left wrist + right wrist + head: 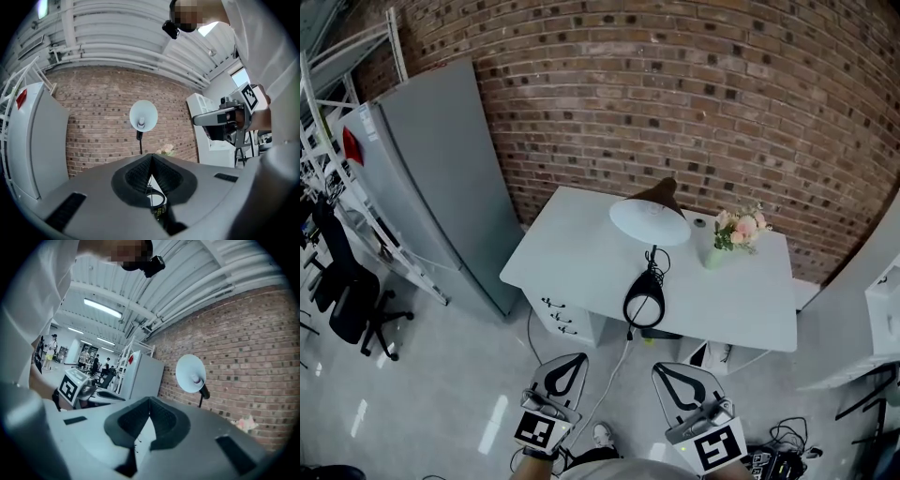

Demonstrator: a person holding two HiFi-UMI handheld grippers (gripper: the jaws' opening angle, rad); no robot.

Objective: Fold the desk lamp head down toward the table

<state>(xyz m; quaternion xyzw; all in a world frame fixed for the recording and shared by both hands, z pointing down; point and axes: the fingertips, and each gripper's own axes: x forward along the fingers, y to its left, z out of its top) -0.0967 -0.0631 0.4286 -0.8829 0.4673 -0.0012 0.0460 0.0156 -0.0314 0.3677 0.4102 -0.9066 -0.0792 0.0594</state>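
Note:
The desk lamp stands on a white desk [572, 258] against the brick wall. Its dark shade with a white inside [650, 219] is raised above a black ring base [644, 301]. Both grippers hang well short of the desk's near edge, apart from the lamp. My left gripper [575, 361] and right gripper [660, 368] are side by side, each shut with nothing between the jaws. The lamp head [143, 115] faces the left gripper [151, 155] above its tips. In the right gripper view the lamp head [191, 373] shows up and to the right of that gripper [150, 400].
A vase of pink flowers [736, 231] stands on the desk right of the lamp. A tall grey cabinet [431, 187] flanks the desk's left, with an office chair [349, 291] beyond it. White drawers [567, 319] sit under the desk and a cable [614, 375] trails on the floor.

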